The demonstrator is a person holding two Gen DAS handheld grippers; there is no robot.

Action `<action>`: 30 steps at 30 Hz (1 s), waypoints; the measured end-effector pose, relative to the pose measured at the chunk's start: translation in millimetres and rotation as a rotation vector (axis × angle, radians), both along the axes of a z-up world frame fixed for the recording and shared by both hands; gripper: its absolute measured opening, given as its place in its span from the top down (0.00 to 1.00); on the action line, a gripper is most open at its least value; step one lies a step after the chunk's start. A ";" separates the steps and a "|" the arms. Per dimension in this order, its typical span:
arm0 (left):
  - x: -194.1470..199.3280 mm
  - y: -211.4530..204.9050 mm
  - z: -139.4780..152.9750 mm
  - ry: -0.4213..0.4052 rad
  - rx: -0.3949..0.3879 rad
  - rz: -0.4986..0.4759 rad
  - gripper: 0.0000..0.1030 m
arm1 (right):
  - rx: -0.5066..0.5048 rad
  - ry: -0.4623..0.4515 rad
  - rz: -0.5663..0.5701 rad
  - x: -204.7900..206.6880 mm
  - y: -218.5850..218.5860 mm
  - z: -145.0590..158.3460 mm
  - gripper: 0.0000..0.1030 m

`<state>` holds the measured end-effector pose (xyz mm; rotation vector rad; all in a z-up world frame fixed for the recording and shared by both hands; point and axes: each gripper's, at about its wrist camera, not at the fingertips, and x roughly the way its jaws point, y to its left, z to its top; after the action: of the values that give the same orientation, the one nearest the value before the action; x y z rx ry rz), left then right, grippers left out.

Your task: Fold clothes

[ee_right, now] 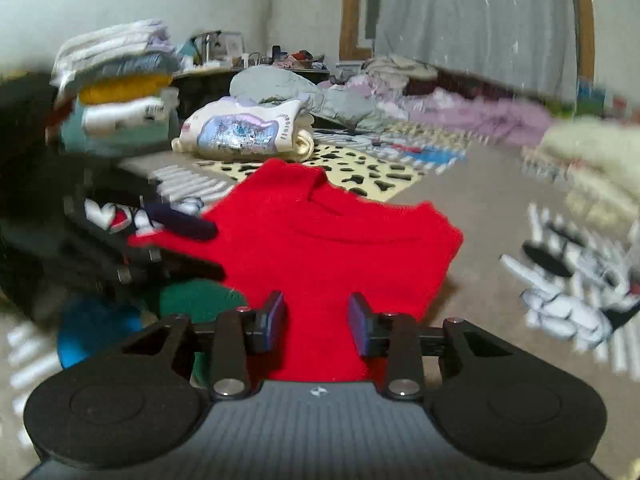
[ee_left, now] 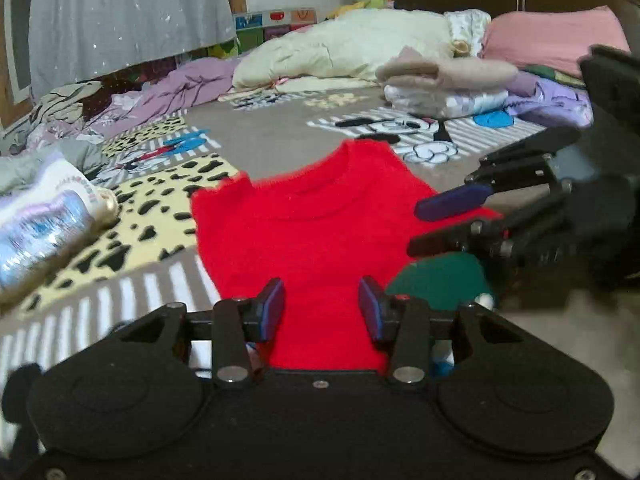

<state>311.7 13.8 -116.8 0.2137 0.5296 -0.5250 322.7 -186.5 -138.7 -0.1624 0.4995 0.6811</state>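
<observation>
Left wrist view shows a bed [ee_left: 280, 140] covered by a cartoon-print sheet, with a cream duvet [ee_left: 344, 48] and a pink pillow [ee_left: 556, 36] heaped at its far end. On the sheet lies a red sweater [ee_left: 312, 232], collar pointing away, its body running down between both sets of fingers. Beyond it sits a stack of folded clothes [ee_left: 444, 84], and another folded garment with a silvery print [ee_left: 44, 224] lies off to the left. A green cloth [ee_left: 440, 280] peeks out beside the sweater's right edge. The left gripper [ee_left: 322, 308] stands open over the sweater's lower part, holding nothing. The right gripper [ee_right: 316, 322] is likewise spread apart above the red knit, empty.
</observation>
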 end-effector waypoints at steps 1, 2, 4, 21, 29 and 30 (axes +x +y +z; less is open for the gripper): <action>3.2 2.5 -2.1 0.014 -0.015 0.000 0.60 | -0.003 0.016 0.011 3.3 -1.6 4.5 0.65; 3.6 4.1 1.3 0.018 -0.023 -0.007 0.60 | -0.028 0.005 0.024 2.5 -1.2 8.7 0.65; 1.0 6.6 5.7 -0.025 -0.026 -0.033 0.60 | -0.038 -0.025 0.025 -0.1 -3.0 15.4 0.65; 58.5 18.3 15.9 -0.046 -0.155 0.091 0.49 | 0.159 0.088 -0.107 64.1 -20.1 -2.4 0.49; 73.5 11.2 6.5 -0.016 -0.136 0.121 0.52 | 0.213 0.050 -0.168 66.2 -23.3 -2.0 0.46; 78.4 7.6 0.0 0.017 -0.105 0.126 0.52 | 0.190 0.067 -0.166 68.7 -20.3 -4.2 0.46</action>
<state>390.1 21.4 -116.8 0.0755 0.5268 -0.4310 391.4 -206.8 -143.0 0.0805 0.5034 0.5695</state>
